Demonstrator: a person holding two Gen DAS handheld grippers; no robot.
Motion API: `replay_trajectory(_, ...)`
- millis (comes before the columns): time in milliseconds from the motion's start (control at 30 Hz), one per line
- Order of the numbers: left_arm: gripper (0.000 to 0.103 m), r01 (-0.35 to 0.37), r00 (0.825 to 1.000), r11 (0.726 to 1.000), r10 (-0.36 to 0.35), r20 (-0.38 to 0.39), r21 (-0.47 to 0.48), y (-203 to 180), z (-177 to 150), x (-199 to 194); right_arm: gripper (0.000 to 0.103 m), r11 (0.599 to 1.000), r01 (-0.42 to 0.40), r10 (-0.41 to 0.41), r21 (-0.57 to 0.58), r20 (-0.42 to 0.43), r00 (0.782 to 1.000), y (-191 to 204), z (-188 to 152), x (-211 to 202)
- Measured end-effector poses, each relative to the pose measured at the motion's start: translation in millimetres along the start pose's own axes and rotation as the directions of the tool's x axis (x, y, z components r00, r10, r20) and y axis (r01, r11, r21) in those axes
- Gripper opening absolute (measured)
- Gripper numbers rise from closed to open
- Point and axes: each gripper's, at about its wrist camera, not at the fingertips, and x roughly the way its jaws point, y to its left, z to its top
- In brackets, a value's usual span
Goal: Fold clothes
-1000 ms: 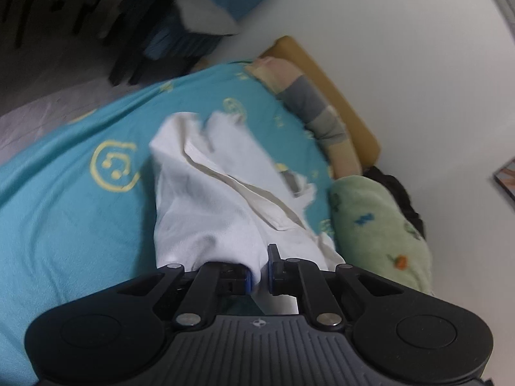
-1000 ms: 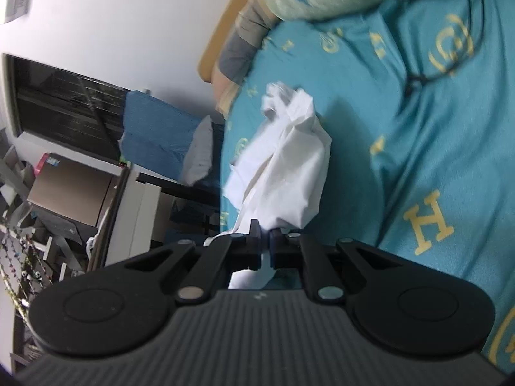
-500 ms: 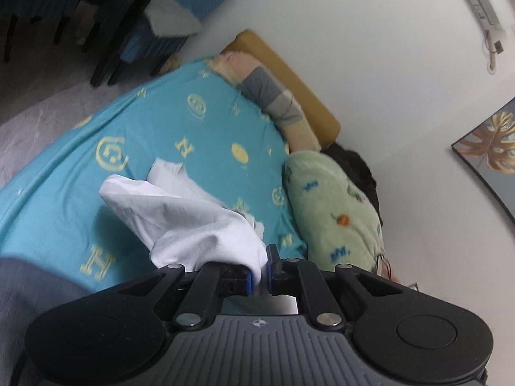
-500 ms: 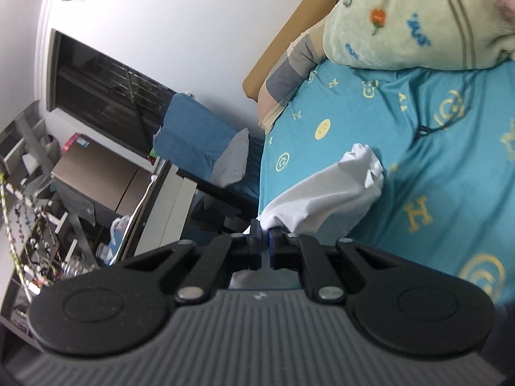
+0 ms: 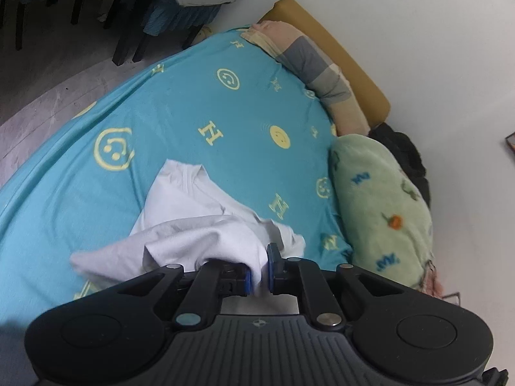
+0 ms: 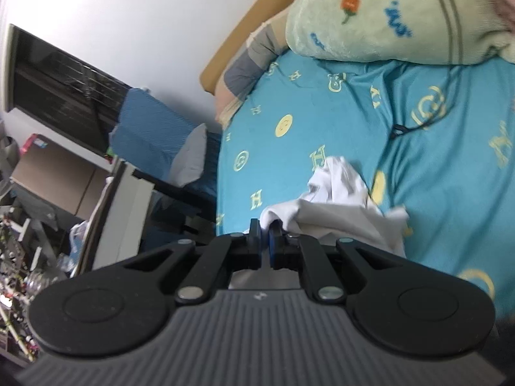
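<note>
A white garment (image 5: 199, 228) lies bunched on the teal bed sheet (image 5: 193, 112), its far end spread flat and its near part lifted in folds. My left gripper (image 5: 258, 270) is shut on a fold of the white garment, with cloth pinched between the blue pads. In the right wrist view the same garment (image 6: 338, 206) trails from my right gripper (image 6: 264, 234), which is shut on its edge. Both grippers hold it low over the bed.
A green fleece blanket (image 5: 383, 206) and a striped pillow (image 5: 309, 64) lie along the tan headboard (image 5: 341, 58) by the white wall. A black cable (image 6: 399, 128) lies on the sheet. Blue-covered chairs (image 5: 180, 9) and cluttered shelves (image 6: 19, 225) stand beside the bed.
Both grippers have come down toward the bed with the garment. Its far end now rests flat on the sheet, where earlier it hung bunched in the air.
</note>
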Motion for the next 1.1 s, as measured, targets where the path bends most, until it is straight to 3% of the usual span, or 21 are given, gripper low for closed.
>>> replay_trajectory(233,0.013,-0.065,0.998,0.998,0.066,-0.025,0.010,4,44,102,0.009,0.997,0.072,-0.072,0.000,-0.061,0.996,-20,52,102)
replay_trajectory(367,0.020,-0.045,0.998,0.999,0.046,-0.046,0.023,20,53,141,0.009,0.995,0.080,-0.085,-0.065,-0.088,0.992,-27,55,131)
replay_trajectory(433,0.030,-0.037,0.997,0.999,0.038,-0.060,0.033,27,52,151,0.010,0.992,0.065,-0.075,-0.106,-0.094,0.993,-26,50,132)
replay_trajectory(500,0.061,-0.008,0.997,0.999,0.011,-0.070,0.039,31,47,152,0.010,0.988,0.049,-0.064,-0.147,-0.100,0.993,-24,45,132)
replay_trajectory(533,0.067,0.003,0.998,0.998,0.001,-0.063,0.061,29,44,149,0.014,0.985,0.041,-0.059,-0.167,-0.104,0.993,-23,43,133)
replay_trajectory(600,0.081,0.012,0.999,0.991,-0.006,-0.046,0.133,22,36,142,0.035,0.978,0.025,-0.049,-0.207,-0.111,0.993,-21,38,133)
replay_trajectory(633,0.082,0.016,0.999,0.985,-0.010,-0.038,0.173,18,30,137,0.056,0.974,0.017,-0.044,-0.227,-0.115,0.992,-20,36,133)
replay_trajectory(667,0.082,0.021,0.999,0.977,-0.015,-0.031,0.212,14,25,132,0.070,0.969,0.009,-0.039,-0.247,-0.118,0.992,-20,33,134)
replay_trajectory(733,0.083,0.021,1.000,0.960,-0.016,-0.020,0.278,6,16,126,0.071,0.958,-0.008,-0.030,-0.286,-0.126,0.992,-18,28,134)
replay_trajectory(867,0.086,-0.091,0.996,0.923,0.090,0.022,0.374,-2,6,139,0.070,0.933,-0.023,-0.029,-0.360,-0.139,0.990,-16,20,139)
replay_trajectory(967,0.085,-0.199,0.977,0.878,0.211,0.019,0.435,0,6,168,0.068,0.914,0.019,-0.081,-0.406,-0.135,0.988,-20,18,155)
replay_trajectory(1100,0.085,-0.242,0.962,0.879,0.271,-0.014,0.411,10,6,200,0.068,0.882,0.074,-0.148,-0.466,-0.125,0.981,-26,16,175)
